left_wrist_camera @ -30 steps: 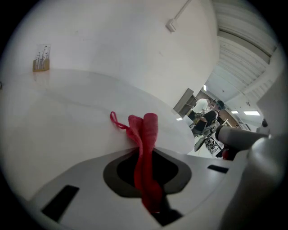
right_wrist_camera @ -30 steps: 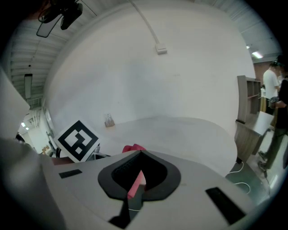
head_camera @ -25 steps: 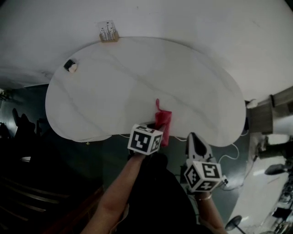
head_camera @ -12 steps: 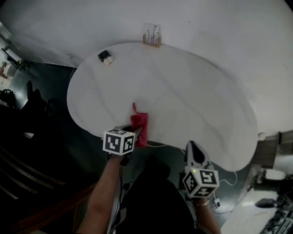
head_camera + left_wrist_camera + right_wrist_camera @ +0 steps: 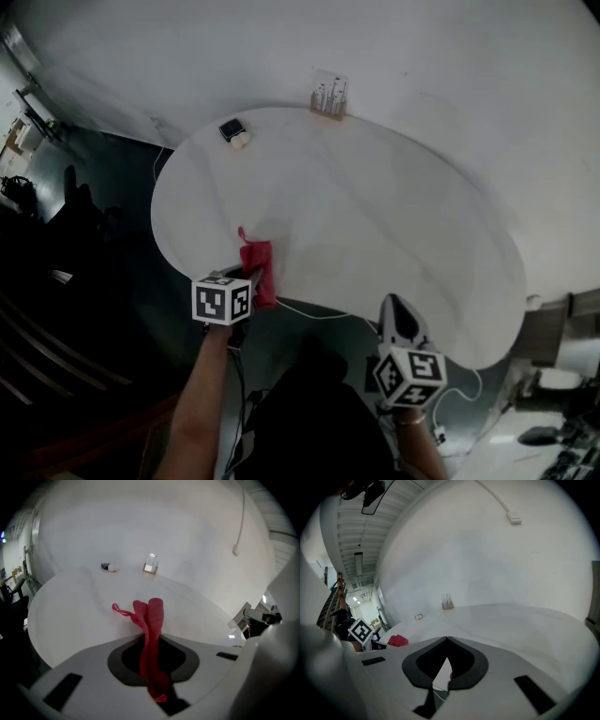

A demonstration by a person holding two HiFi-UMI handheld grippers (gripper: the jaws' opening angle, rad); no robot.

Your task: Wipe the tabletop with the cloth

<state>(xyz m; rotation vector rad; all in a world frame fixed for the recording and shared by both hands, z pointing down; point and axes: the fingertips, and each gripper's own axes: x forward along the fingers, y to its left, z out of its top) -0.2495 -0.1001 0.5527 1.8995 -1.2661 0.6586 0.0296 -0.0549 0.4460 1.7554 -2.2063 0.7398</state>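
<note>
Left gripper (image 5: 246, 279): we record its jaws closed on the red cloth (image 5: 257, 267), which runs between them as a bunched strip. Ahead of the tips the cloth spreads onto the white tabletop (image 5: 375, 216), just inside the table's near edge, with a thin tail curling left.

Right gripper (image 5: 394, 305): we note the jaws brought together at the tips with nothing between them. It is held off the table's near edge, well apart from the left gripper and to its right.

Far ahead of both grippers, at the table's back edge, we list a small wooden holder (image 5: 329, 97) and, left of it, a small dark item (image 5: 232, 127).
</note>
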